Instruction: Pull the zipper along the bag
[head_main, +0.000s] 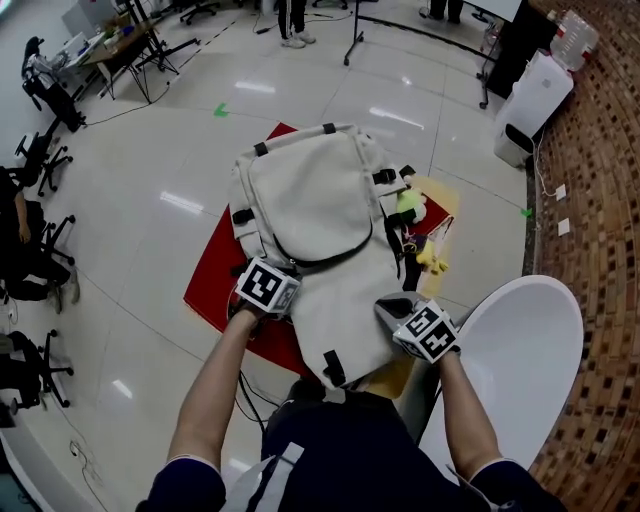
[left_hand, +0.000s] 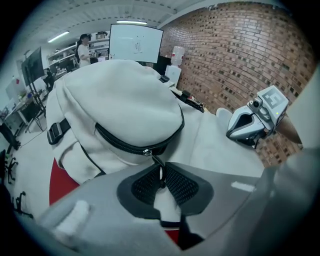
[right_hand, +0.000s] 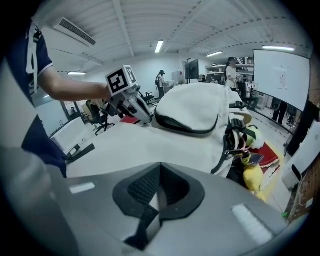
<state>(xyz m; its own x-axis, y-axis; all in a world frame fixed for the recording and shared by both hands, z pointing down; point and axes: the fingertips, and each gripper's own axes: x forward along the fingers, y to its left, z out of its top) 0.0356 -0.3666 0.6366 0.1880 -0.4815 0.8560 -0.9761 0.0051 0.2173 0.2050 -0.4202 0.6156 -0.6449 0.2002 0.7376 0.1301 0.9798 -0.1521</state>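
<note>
L gripper (left_hand: 161, 177) is clamped on the zipper pull (left_hand: 157, 161) of the bag (left_hand: 120, 100), w/ R gripper (right_hand: 159, 190) pinched shut on a black strap (right_hand: 144, 226), prob. so fabric is held taut.

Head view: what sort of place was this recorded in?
Probably an open-plan lab or office workspace: a glossy tiled floor, wheeled office chairs along the left, a cluttered desk beyond them, and a whiteboard beside a brick wall.
</note>
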